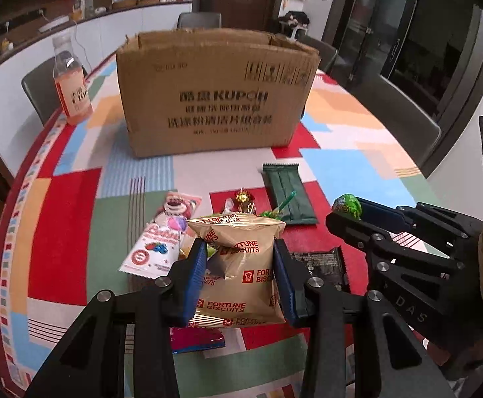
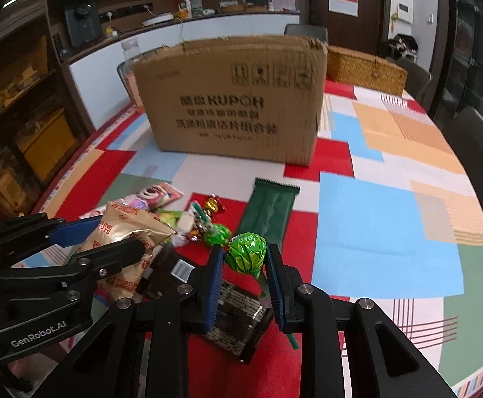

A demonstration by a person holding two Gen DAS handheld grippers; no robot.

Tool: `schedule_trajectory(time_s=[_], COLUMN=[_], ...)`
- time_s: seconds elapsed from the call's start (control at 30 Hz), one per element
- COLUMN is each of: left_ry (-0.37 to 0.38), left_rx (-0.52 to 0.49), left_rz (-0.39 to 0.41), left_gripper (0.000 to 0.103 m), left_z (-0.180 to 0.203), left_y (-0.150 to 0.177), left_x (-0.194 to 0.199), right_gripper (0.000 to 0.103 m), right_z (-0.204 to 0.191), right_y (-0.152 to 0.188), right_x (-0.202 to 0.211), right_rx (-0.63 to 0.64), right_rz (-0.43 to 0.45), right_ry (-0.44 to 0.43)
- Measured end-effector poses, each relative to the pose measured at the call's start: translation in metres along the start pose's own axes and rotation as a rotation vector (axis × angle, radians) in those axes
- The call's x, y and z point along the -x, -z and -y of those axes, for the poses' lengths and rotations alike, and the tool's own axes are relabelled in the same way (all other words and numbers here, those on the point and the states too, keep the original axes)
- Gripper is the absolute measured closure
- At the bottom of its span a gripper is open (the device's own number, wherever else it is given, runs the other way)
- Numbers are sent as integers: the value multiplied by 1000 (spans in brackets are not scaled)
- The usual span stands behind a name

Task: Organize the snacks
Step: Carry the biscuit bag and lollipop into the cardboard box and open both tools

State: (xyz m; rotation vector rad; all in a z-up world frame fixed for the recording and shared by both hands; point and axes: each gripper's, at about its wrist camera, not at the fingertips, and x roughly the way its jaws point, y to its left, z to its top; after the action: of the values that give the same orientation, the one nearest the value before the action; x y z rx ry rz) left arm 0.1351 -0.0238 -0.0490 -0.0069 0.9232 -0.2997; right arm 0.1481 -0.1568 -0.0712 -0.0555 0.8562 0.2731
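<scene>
- Table [image 1: 357, 152]: covered in a patchwork of red, blue, green, orange and white blocks
- Cardboard box [image 1: 214, 96]: stands on the far middle, top flaps open
- Drink bottle [image 1: 70, 83]: upright, far left of the box
- Woven basket [image 2: 364, 68]: far right, behind the box
- Green wrapper [image 1: 289, 195]: flat, near side of the box
- Pink pouch [image 1: 161, 235]: flat, left of the snack pile
- Black packet [image 2: 234, 315]: flat, nearest edge of the pile

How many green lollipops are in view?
2: one lollipop held between the right gripper fingers; another lying on the table in the snack pile. More may be hidden.
</scene>
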Motion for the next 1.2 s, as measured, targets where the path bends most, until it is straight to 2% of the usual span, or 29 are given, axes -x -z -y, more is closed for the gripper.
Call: schedule_trajectory(time_s=[0.27,0.77,1.03,1.2], left_ry=[-12,-105,-127,-115], left_rx=[-28,-97,-112,-99], left_rz=[115,316,369,360], left_gripper=[64,64,63,63], left_z=[-1,-20,-34,-46], left_y=[-21,-94,-142,-172], left_x=[29,53,51,43], right_gripper=[76,76,76,76], right_z=[-6,-8,-3,-4], right_y=[-20,-94,-148,-177], right_x=[17,35,29,18], right_rx=[-3,40,34,61], right_rz=[72,270,332,346], right_ry=[-47,-26,-14,13])
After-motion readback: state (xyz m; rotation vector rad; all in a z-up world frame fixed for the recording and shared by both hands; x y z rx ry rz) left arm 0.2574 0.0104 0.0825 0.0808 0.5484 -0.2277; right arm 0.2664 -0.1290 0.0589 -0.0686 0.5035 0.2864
